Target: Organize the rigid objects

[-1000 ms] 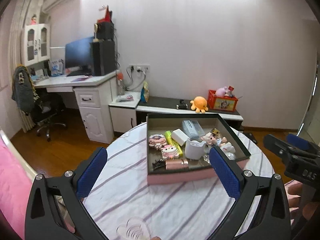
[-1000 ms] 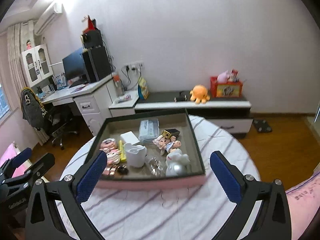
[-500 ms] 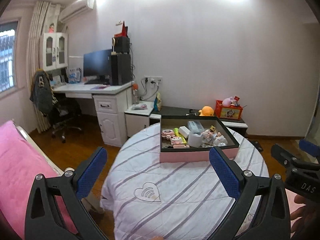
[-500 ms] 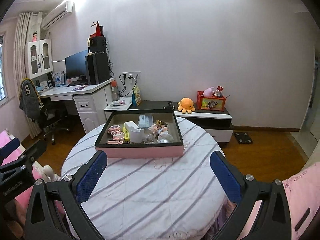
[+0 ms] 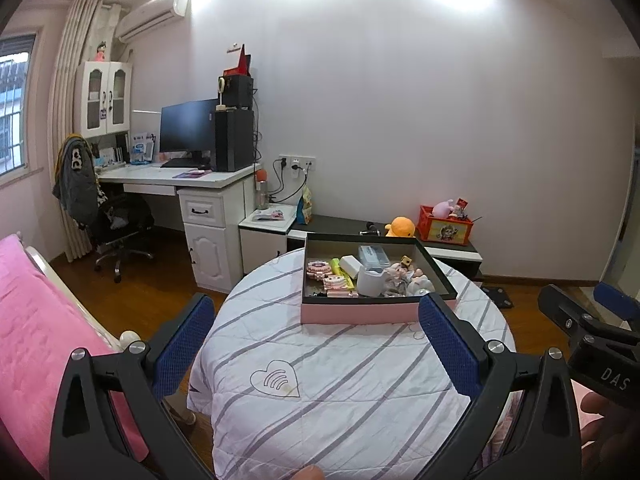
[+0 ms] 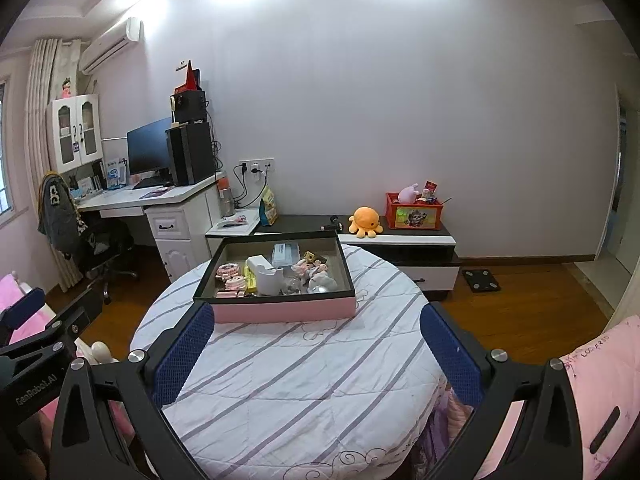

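Both grippers have drawn back from the pink-sided tray (image 6: 284, 307), which now sits smaller at mid-frame on the round table's (image 5: 360, 392) quilted, grey-striped cloth. Inside its dark rim lie a white mug (image 6: 269, 279), pink hair clips (image 5: 320, 270) and small figurines (image 6: 316, 274). Left gripper (image 5: 316, 344) and right gripper (image 6: 316, 346) hover wide open, textured blue pads (image 6: 182, 354) empty. Lettering reads "DAS" at right of the left view and "GenRobot.AI" at lower left of the right view.
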The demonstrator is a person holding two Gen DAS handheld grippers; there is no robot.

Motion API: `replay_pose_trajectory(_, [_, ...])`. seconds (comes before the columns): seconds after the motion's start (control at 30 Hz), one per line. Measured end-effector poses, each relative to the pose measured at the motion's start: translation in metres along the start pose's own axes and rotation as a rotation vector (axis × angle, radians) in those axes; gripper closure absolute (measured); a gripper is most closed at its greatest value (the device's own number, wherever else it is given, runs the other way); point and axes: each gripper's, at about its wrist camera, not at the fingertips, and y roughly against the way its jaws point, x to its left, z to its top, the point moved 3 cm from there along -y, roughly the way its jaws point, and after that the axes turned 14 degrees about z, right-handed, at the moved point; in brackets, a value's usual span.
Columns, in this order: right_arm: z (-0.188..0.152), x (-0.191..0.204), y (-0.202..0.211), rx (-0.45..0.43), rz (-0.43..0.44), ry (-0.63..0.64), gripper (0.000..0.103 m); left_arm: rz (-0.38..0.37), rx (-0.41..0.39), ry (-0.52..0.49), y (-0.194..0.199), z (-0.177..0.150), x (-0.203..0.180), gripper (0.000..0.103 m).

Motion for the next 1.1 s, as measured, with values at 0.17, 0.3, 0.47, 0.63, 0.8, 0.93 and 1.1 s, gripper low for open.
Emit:
replay_pose_trajectory(0.17, [-0.0010,-0.0006,0.0015,0.000,-0.001,-0.005,0.000,-0.005,0.006,-0.007,0.0019,-0.0007,-0.0018,0.000])
replay_pose_trajectory(0.3, [-0.0010,-0.0024,0.0025,0.000,0.002,-0.005,0.000,-0.025,0.024,-0.010,-0.0001,-0.0015,-0.0026,0.000])
replay_pose_trajectory(0.47, [-0.0008,-0.0030,0.0013,0.001,-0.003,-0.007,0.000,-0.040,0.034,-0.013,-0.0007,-0.0029,-0.0041,0.000])
replay_pose_trajectory(0.63, [-0.0011,-0.0021,0.0011,0.004,-0.002,-0.006,0.000,-0.019,0.023,-0.035,0.0005,-0.0031,-0.0071,0.000])
replay_pose_trajectory(0.8, [-0.0009,-0.0006,0.0016,0.004,-0.004,-0.006,0.000,-0.025,0.012,-0.036,0.0022,-0.0009,-0.0074,0.000])
replay_pose_trajectory(0.93, [-0.0014,-0.0002,0.0009,0.007,-0.006,-0.006,0.000,-0.028,0.021,-0.035,0.0013,-0.0015,-0.0073,0.000])
replay_pose_trajectory(1.1, [-0.0028,-0.0003,-0.0009,0.012,-0.006,-0.008,0.000,-0.030,0.024,-0.035,-0.0002,-0.0005,-0.0072,0.000])
